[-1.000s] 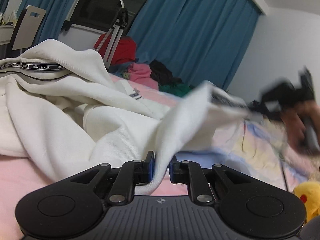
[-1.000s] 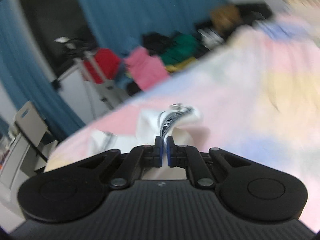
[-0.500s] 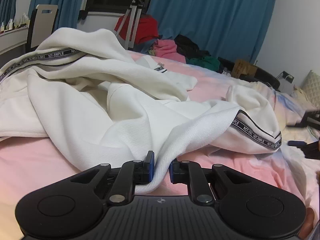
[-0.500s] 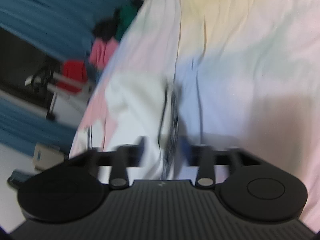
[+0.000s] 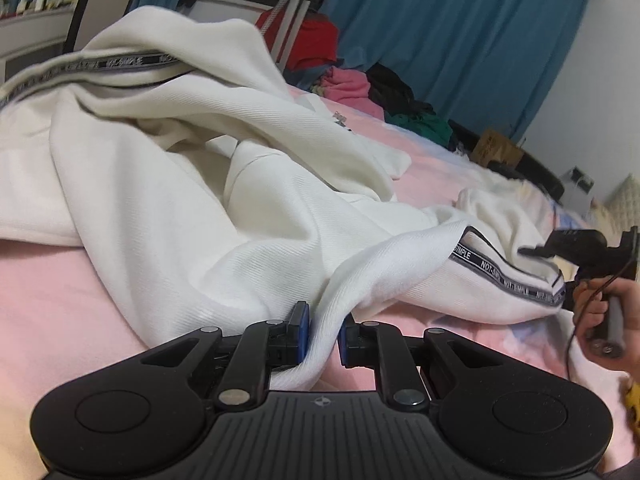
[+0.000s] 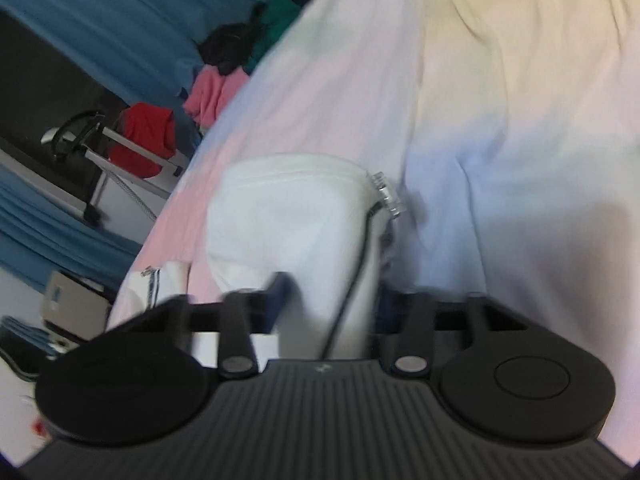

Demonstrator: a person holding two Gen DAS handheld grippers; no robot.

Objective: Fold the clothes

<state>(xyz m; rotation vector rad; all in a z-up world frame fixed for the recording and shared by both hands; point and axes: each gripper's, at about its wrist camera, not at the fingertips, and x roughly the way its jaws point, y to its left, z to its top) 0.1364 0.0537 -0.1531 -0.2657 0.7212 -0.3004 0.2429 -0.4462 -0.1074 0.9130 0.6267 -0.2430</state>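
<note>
The white top (image 5: 208, 184) lies crumpled on the pink bed (image 5: 52, 300). It is soft and floppy, so edges and corners are best to grab. The left gripper (image 5: 322, 334) pinches a fold. The right gripper (image 6: 332, 300) has come down and its jaws have just been closing around a cuff, where before they stood wide.

Both wrist views low over bed (image 5: 60, 312)

A white garment (image 5: 168, 184) with black lettered trim lies on pink-and-pastel bedding (image 5: 52, 292).
</note>
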